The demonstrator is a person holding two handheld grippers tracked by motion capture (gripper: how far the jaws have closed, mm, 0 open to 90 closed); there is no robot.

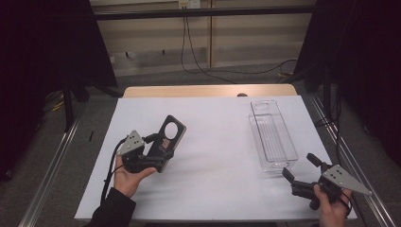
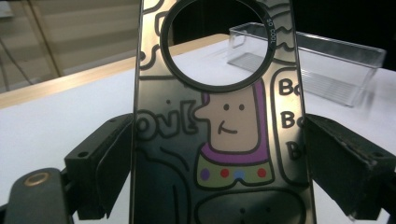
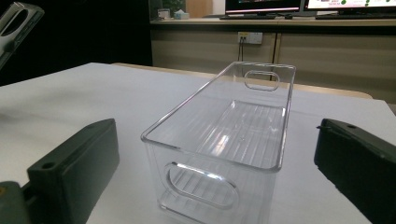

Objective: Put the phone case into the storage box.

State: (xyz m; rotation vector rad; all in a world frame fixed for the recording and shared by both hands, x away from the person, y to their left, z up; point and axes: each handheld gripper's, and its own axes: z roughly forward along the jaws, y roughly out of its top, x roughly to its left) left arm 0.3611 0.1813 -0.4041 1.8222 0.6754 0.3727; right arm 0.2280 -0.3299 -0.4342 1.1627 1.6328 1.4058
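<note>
A dark phone case [image 1: 169, 134] with a round camera hole is held up off the white table by my left gripper [image 1: 158, 147], whose jaws are shut on its two long edges. In the left gripper view the phone case [image 2: 219, 135] shows a cartoon figure with a purple collar and outlined letters. A clear plastic bin [image 1: 272, 135] stands empty on the right half of the table. My right gripper [image 1: 299, 169] hovers open just short of the near end of the clear bin [image 3: 224, 140], with nothing between its jaws.
White sheet [image 1: 213, 156] covers the table, with a wooden edge [image 1: 208, 91] at the far side. Cables [image 1: 203, 71] hang behind the table. Metal rails [image 1: 52, 165] run along both sides. Dark curtains flank the scene.
</note>
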